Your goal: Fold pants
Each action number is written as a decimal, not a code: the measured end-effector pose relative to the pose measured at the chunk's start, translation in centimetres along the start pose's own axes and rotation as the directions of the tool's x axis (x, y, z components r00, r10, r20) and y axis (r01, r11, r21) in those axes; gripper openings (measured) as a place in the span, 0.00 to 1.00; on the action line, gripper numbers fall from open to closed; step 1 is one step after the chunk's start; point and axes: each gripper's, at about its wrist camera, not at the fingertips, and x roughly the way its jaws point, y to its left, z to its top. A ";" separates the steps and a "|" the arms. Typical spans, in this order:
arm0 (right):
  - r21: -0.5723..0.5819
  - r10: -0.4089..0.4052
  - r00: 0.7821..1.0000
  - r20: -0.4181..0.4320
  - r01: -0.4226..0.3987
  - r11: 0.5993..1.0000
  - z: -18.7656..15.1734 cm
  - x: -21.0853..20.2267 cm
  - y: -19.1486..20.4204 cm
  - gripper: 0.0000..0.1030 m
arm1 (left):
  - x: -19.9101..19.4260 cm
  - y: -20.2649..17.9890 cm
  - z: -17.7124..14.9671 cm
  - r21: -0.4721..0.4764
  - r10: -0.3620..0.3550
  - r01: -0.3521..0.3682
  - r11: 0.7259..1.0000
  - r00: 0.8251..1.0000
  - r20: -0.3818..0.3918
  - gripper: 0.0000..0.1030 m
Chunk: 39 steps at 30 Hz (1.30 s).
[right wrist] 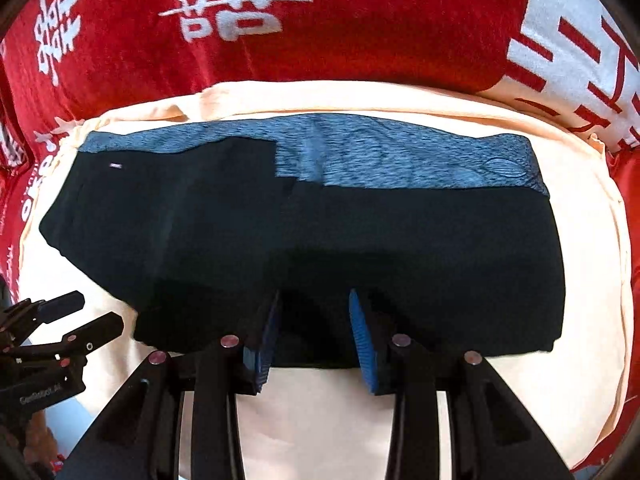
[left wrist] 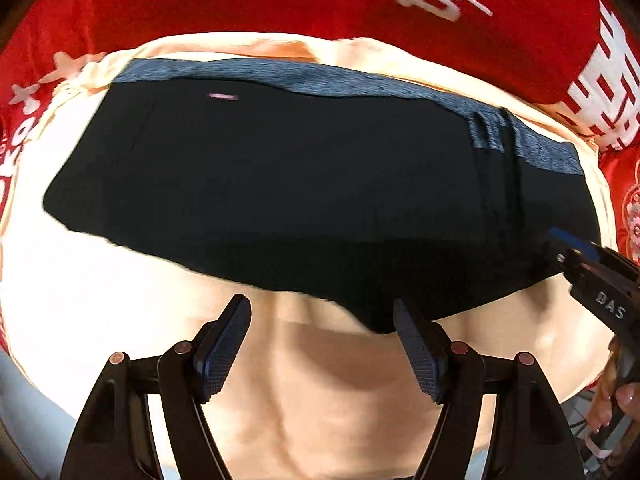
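Note:
The black pants (left wrist: 280, 184) with a blue-grey heathered band (left wrist: 360, 80) lie folded in a wide block on a cream cloth (left wrist: 100, 312). My left gripper (left wrist: 320, 312) hangs open just short of the pants' near edge, with nothing between its fingers. In the right wrist view the pants (right wrist: 360, 248) fill the middle, and the left gripper (right wrist: 86, 314) shows open beside their left corner. My right gripper (right wrist: 314, 304) straddles the near edge of the pants, pads apart over dark cloth; whether they press on it is unclear. From the left wrist view, the right gripper (left wrist: 560, 250) sits at the pants' right near corner.
A red cloth with white characters (right wrist: 360, 32) lies under the cream cloth (right wrist: 320, 420) and surrounds it at the back and sides. A person's fingers (left wrist: 624, 400) hold the right gripper's handle at the right edge.

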 end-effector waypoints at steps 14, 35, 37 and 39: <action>-0.044 -0.050 0.996 -0.071 0.047 0.998 -1.9 0.6 5.1 0.58 | -0.1 6.7 -1.5 -0.158 0.006 -0.008 0.987 1.000 -0.013 0.72; -0.142 -0.061 0.985 -0.161 0.038 0.989 0.6 5.1 9.9 0.72 | -0.3 17.3 -0.3 -0.445 -0.074 0.107 0.889 0.993 0.090 0.76; -0.142 -0.061 0.985 -0.164 0.038 0.989 0.6 5.2 9.9 0.74 | -0.3 17.3 -0.4 -0.453 -0.079 0.111 0.884 0.993 0.088 0.76; -0.147 -0.064 0.984 -0.165 0.040 0.988 0.7 5.3 9.9 0.76 | -0.3 17.6 -0.3 -0.462 -0.092 0.126 0.878 0.991 0.097 0.76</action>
